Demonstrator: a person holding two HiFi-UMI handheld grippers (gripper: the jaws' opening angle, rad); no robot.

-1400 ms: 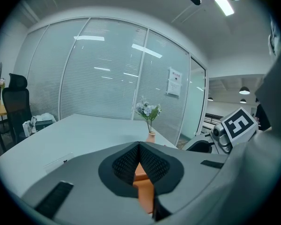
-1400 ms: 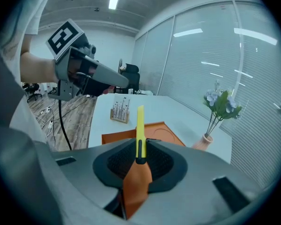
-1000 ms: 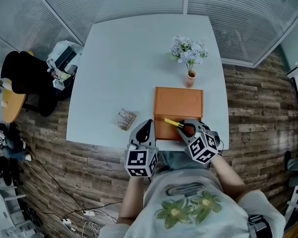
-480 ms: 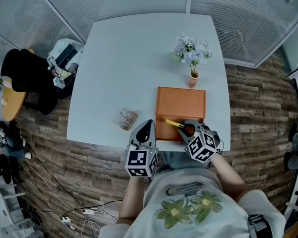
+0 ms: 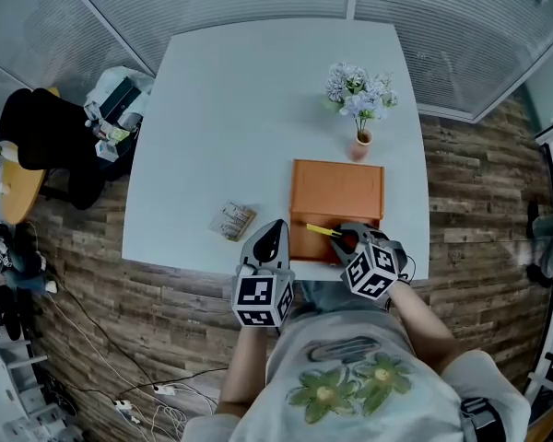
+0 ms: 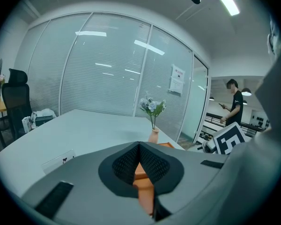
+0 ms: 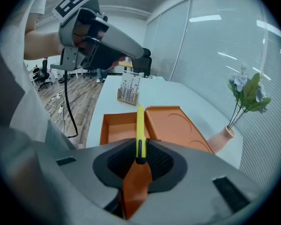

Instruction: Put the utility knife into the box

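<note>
Nearest the person, both grippers sit at the near edge of the white table [image 5: 230, 109]. The left gripper [image 5: 275, 228] has its jaws closed together with nothing between them; it hangs just left of the orange box [image 5: 336, 191], which shows through the gap beneath its pads [image 6: 152, 163].

The right gripper [image 5: 346, 238] is clamped on the utility knife [image 5: 323, 231] — the yellow body sticks out past the jaws, slanting toward the left gripper. The right gripper view shows the knife [image 7: 140, 125] pinched upright between the dark pads, pointing out over the box. There the box [image 7: 117, 130] reads as an open compartment with a flat panel [image 7: 175, 125] bearing round recesses beside it. Whether the knife touches the box cannot be told.

Left of the box, apart from it, stands a small rack [image 5: 233, 221]. Just beyond the box's far edge is a vase of pale flowers [image 5: 358, 99] — and off the table's far left corner, a black chair [image 5: 37, 136].
</note>
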